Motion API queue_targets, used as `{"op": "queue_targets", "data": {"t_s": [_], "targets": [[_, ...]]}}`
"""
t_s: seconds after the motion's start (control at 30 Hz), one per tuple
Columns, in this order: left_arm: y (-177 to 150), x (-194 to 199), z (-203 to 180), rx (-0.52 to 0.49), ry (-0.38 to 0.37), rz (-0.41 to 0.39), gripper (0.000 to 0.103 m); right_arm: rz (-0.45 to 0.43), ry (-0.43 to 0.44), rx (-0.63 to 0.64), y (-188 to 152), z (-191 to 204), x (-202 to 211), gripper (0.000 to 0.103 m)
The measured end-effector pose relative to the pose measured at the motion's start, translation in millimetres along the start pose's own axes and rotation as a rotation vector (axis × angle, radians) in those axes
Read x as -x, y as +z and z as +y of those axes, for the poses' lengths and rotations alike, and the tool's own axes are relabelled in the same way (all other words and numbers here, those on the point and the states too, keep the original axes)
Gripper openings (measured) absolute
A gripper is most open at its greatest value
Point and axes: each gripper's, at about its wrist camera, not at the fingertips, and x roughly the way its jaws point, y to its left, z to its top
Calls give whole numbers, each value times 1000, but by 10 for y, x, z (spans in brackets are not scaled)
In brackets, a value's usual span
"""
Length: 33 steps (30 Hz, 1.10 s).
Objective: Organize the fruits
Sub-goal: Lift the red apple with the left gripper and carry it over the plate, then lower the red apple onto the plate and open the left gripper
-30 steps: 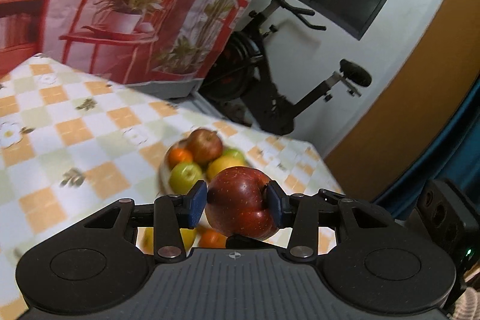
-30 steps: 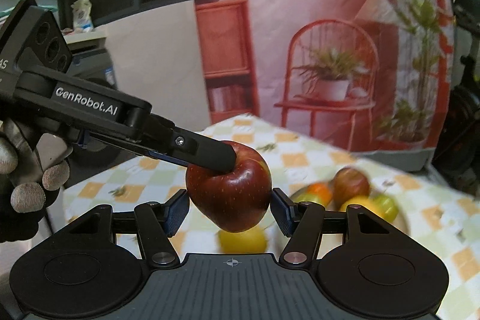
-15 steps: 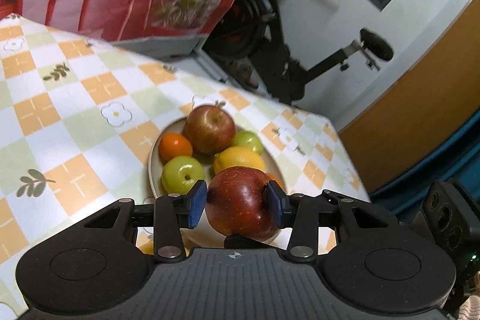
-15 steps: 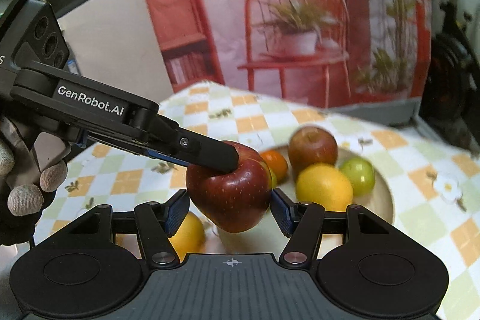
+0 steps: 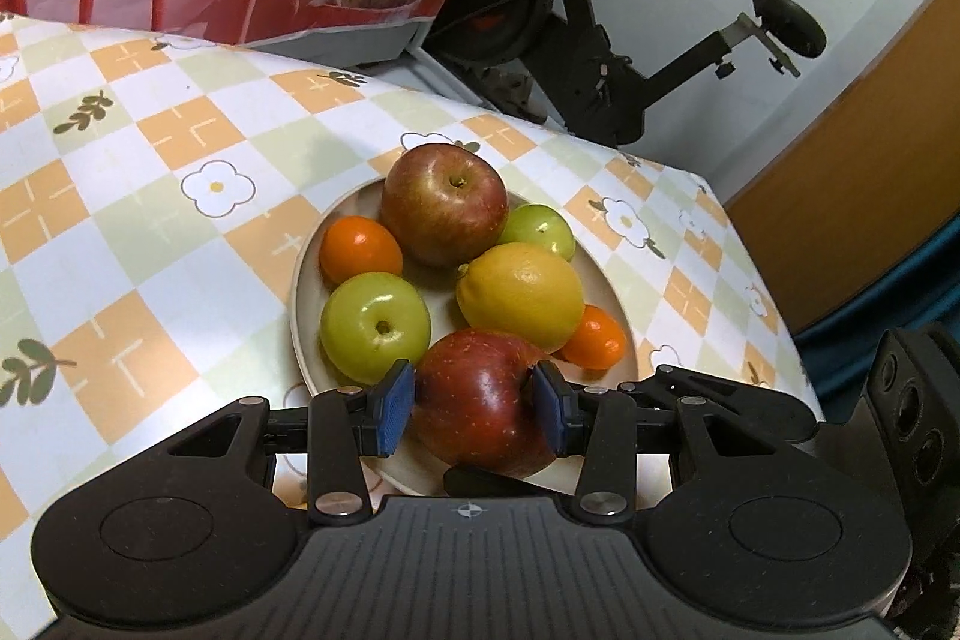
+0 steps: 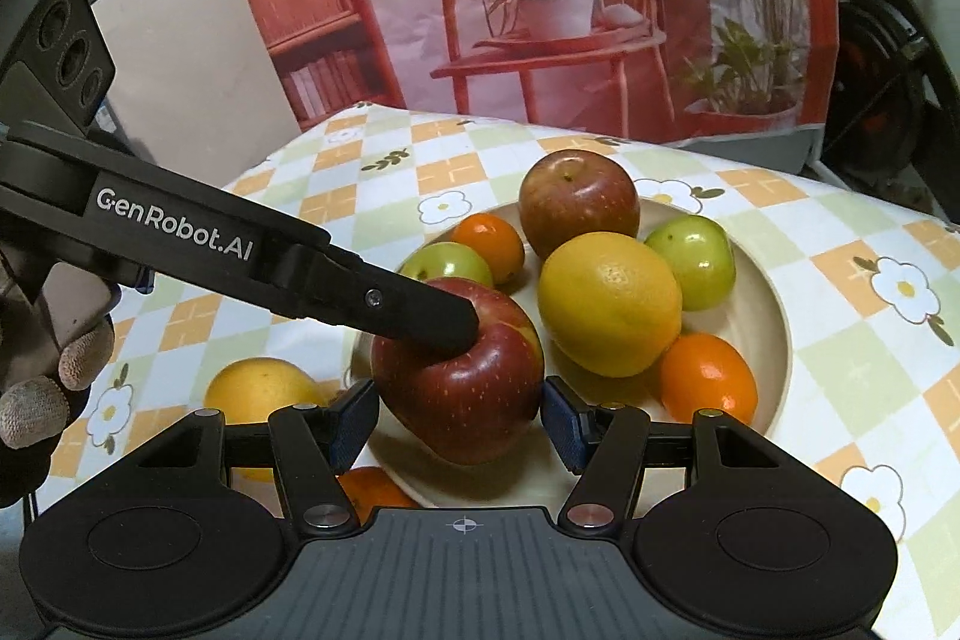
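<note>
A dark red apple [image 5: 480, 412] hangs just above the near rim of a beige plate [image 5: 300, 292], held from two sides. My left gripper [image 5: 474, 412] is shut on it. Its upper finger [image 6: 420, 310] presses on the apple's top in the right wrist view. My right gripper [image 6: 459, 427] is also shut on the apple [image 6: 462, 388], and one of its fingers [image 5: 480, 481] shows under the fruit. On the plate [image 6: 774, 340] lie another red apple [image 5: 444, 202], a lemon [image 5: 519, 295], two green apples [image 5: 375, 325] and two oranges [image 5: 360, 247].
A yellow fruit [image 6: 258, 388] and an orange [image 6: 372, 490] lie on the checked tablecloth left of the plate. A gloved hand [image 6: 36, 400] holds the left gripper. The table edge [image 5: 750, 250] runs at the right, with an exercise bike [image 5: 600, 40] and a printed backdrop [image 6: 540, 10] behind.
Both grippers have come down and forward together with the red apple, tilting downward. The plate of fruit now lies close beneath them. Neither grip has changed.
</note>
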Motion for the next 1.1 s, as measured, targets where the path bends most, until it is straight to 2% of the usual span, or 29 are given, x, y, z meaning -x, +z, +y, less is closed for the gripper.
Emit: {"op": "queue_targets", "data": {"t_s": [0.5, 0.67, 1.1], "targets": [[61, -21, -2, 9, 29, -22, 46, -63, -40, 1, 0, 22, -76, 56], [51, -20, -21, -3, 38, -24, 46, -59, -41, 0, -3, 34, -73, 56], [14, 20, -49, -8, 63, -33, 46, -132, -71, -26, -197, 63, 241, 57]]}}
